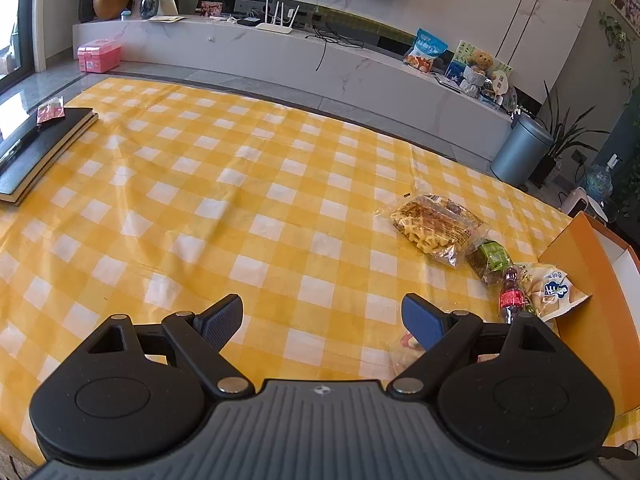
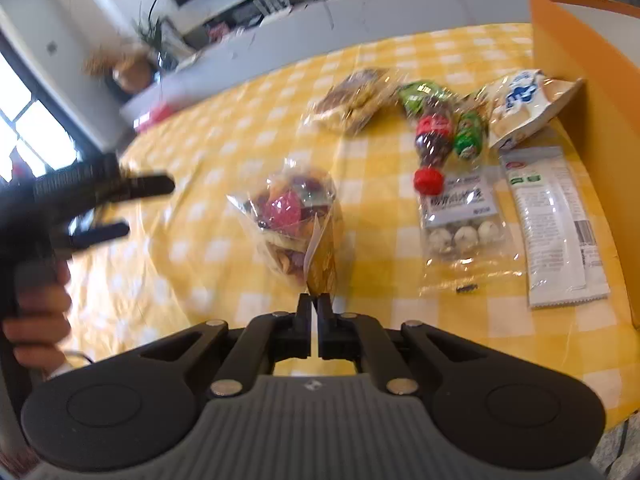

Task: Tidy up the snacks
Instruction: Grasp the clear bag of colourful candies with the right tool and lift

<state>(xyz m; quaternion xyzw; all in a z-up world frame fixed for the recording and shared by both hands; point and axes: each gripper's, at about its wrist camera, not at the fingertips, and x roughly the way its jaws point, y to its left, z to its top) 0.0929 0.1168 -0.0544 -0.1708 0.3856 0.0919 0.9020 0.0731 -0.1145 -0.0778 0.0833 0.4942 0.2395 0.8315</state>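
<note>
With its fingers pinched on the near edge of the mixed snack bag (image 2: 292, 224), the right gripper (image 2: 314, 304) grips well: light, crinkly, slippery film mid-desk. Left gripper (image 1: 322, 318) hangs spread, empty.

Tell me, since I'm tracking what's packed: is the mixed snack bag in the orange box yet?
Out. The mixed snack bag hangs over the checked tablecloth, pinched by the right gripper, left of the orange box.

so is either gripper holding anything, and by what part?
Right gripper is shut on the clear mixed-snack bag, pinching its near edge by the yellow label. Left gripper is open, holding nothing.
</note>
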